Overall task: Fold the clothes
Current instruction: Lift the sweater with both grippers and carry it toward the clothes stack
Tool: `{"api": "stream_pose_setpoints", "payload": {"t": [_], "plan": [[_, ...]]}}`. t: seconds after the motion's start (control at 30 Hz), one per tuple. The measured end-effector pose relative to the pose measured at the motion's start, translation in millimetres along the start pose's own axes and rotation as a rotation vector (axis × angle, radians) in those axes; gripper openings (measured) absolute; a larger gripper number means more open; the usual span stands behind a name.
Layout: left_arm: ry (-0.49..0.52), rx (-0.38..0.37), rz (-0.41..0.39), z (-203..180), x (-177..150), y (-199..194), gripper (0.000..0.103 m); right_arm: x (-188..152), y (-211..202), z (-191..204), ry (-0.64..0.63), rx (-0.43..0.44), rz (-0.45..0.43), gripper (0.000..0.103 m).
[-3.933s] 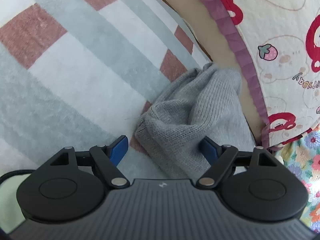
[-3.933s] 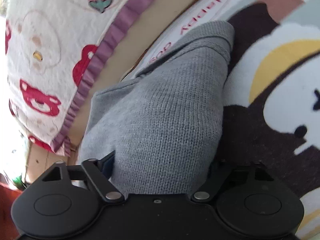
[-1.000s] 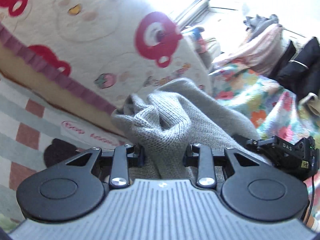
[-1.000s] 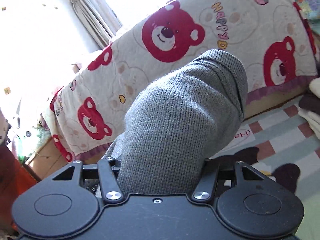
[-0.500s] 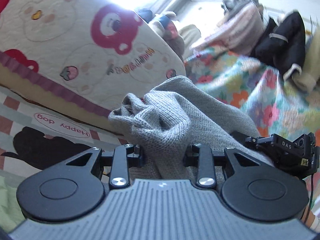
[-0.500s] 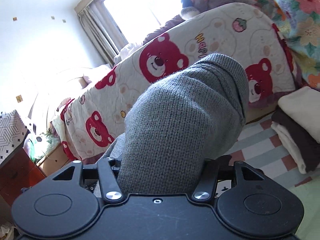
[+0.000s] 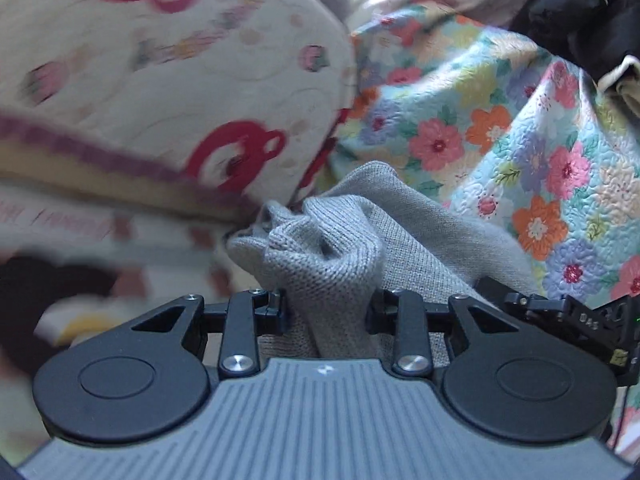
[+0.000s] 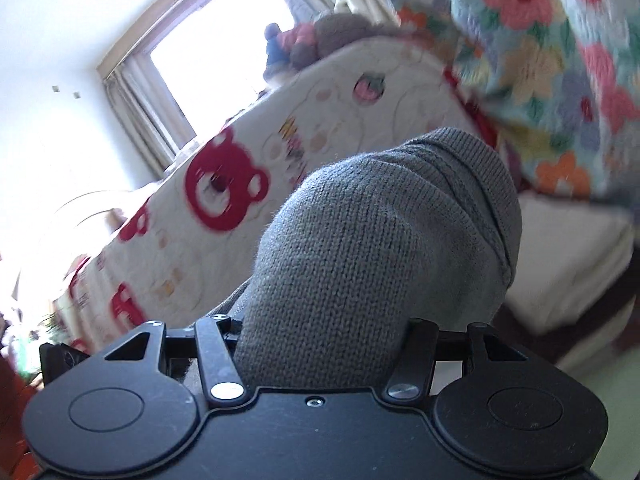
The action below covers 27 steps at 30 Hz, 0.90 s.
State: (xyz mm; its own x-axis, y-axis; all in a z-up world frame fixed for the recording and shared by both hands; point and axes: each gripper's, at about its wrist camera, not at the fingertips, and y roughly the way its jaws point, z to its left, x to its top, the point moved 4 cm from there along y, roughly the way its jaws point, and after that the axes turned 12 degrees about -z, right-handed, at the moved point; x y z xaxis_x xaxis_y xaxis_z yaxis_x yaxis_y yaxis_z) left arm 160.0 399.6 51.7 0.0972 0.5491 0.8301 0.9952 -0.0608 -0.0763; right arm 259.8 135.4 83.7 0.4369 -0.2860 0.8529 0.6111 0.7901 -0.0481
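A grey knitted garment is held up in the air between both grippers. My left gripper is shut on a bunched fold of it, and the knit hides the fingertips. In the right wrist view the same garment bulges over my right gripper, which is shut on it. The right gripper's body shows at the right edge of the left wrist view, just behind the cloth.
A bed with a cream quilt printed with red bears stands close by. A floral quilt hangs at the right. Folded cream and brown clothes are stacked at the right. A patterned floor mat lies below. A window is behind.
Both grippers have swung to the right with the garment held up. The floral quilt now fills more of both views. At the start the garment lay on the mat with both grippers open.
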Motion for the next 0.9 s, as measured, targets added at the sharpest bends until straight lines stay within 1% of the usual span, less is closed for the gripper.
{"api": "stream_pose_setpoints", "payload": {"t": [0.07,0.1,0.17,0.2,0.23,0.27,0.3,0.33,0.37,0.4,0.43,0.47,0.5,0.53,0.57,0.6,0.63,0.7,0.73,0.77,0.8,0.83,0.87,0.9], "plan": [[0.042,-0.064,0.008,-11,21,64,0.031,36,18,-23,0.006,-0.047,-0.085,0.062],[0.046,-0.094,0.017,-12,30,98,0.032,50,26,-36,0.012,-0.067,-0.130,0.063],[0.048,-0.147,0.047,-14,43,167,0.032,67,42,-71,0.050,-0.139,-0.231,0.063],[0.034,-0.159,0.092,-12,41,205,0.032,68,48,-89,0.094,-0.187,-0.270,0.064],[0.017,-0.171,0.152,-8,36,243,0.032,62,52,-109,0.177,-0.248,-0.303,0.065],[0.006,-0.165,0.207,-5,29,276,0.032,55,57,-129,0.255,-0.309,-0.331,0.065],[0.012,-0.138,0.257,-1,16,305,0.032,43,63,-147,0.301,-0.367,-0.334,0.067],[0.029,-0.107,0.307,3,1,330,0.032,28,70,-164,0.333,-0.439,-0.314,0.067],[0.046,-0.070,0.354,10,-16,352,0.032,9,79,-183,0.376,-0.494,-0.272,0.068],[0.046,-0.034,0.390,19,-33,366,0.032,-9,86,-201,0.424,-0.541,-0.238,0.070],[0.031,-0.004,0.413,30,-46,376,0.032,-23,84,-218,0.502,-0.549,-0.242,0.074],[-0.005,-0.005,0.420,39,-54,381,0.032,-32,79,-230,0.583,-0.517,-0.266,0.076],[-0.066,-0.043,0.408,45,-55,381,0.032,-38,75,-240,0.654,-0.484,-0.287,0.075],[-0.086,-0.071,0.399,47,-54,380,0.032,-36,73,-244,0.677,-0.450,-0.294,0.076],[-0.059,-0.088,0.394,43,-51,379,0.031,-30,76,-242,0.658,-0.439,-0.279,0.075],[-0.017,-0.105,0.382,37,-44,380,0.030,-23,79,-240,0.639,-0.428,-0.265,0.071],[0.044,-0.119,0.356,30,-35,381,0.030,-15,82,-238,0.614,-0.413,-0.253,0.069],[0.147,-0.140,0.287,18,-15,381,0.024,3,91,-225,0.510,-0.361,-0.271,0.068],[0.150,-0.140,0.260,17,-7,384,0.023,7,97,-220,0.487,-0.325,-0.294,0.067],[0.130,-0.119,0.260,21,-4,389,0.023,5,102,-221,0.511,-0.305,-0.306,0.067],[0.105,-0.078,0.279,28,-6,396,0.023,3,108,-223,0.534,-0.299,-0.313,0.068],[0.086,-0.027,0.304,37,-12,402,0.023,-3,115,-228,0.541,-0.353,-0.291,0.069],[0.083,0.033,0.340,46,-24,406,0.023,-7,122,-232,0.495,-0.401,-0.265,0.071],[0.081,0.072,0.367,54,-37,407,0.024,-11,128,-236,0.457,-0.440,-0.244,0.072]]}}
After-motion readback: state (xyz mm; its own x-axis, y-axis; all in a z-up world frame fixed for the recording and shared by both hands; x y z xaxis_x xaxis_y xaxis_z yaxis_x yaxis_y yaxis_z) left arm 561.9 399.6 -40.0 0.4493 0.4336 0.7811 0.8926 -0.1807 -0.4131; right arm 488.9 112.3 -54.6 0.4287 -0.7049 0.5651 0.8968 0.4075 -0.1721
